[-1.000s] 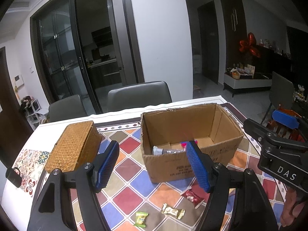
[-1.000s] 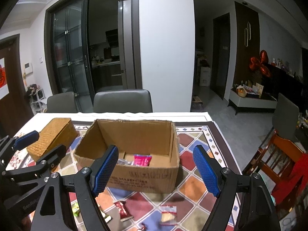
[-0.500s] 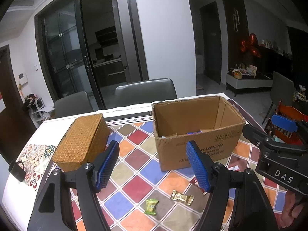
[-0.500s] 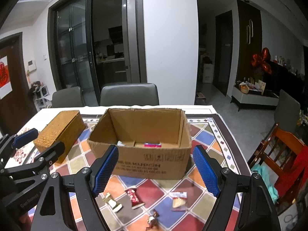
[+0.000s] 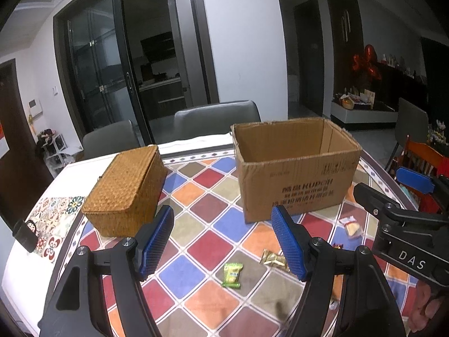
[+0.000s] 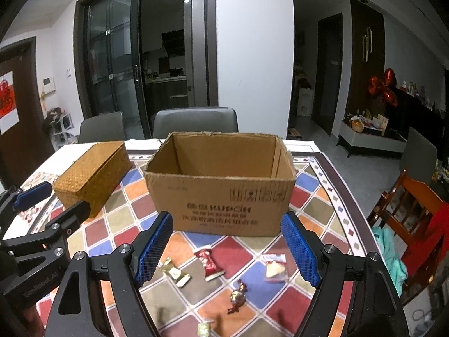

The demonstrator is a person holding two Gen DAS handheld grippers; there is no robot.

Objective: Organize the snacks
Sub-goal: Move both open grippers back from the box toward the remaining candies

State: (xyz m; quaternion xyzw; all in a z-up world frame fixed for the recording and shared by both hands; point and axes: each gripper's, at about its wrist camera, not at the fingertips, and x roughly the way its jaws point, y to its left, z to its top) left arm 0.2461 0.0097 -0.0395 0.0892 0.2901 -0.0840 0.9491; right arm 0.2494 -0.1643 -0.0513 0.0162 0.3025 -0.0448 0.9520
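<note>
Left wrist view: left gripper spread, empty, over the checkered tablecloth. Cardboard box beyond its right finger, wicker box beyond the left; green candy just below the gap.

Right wrist view: right gripper spread, empty. Red packet between its fingers; grey chairs and glass doors behind the table.

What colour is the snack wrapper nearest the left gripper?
Green wrapper, clearest in the left wrist view.
</note>
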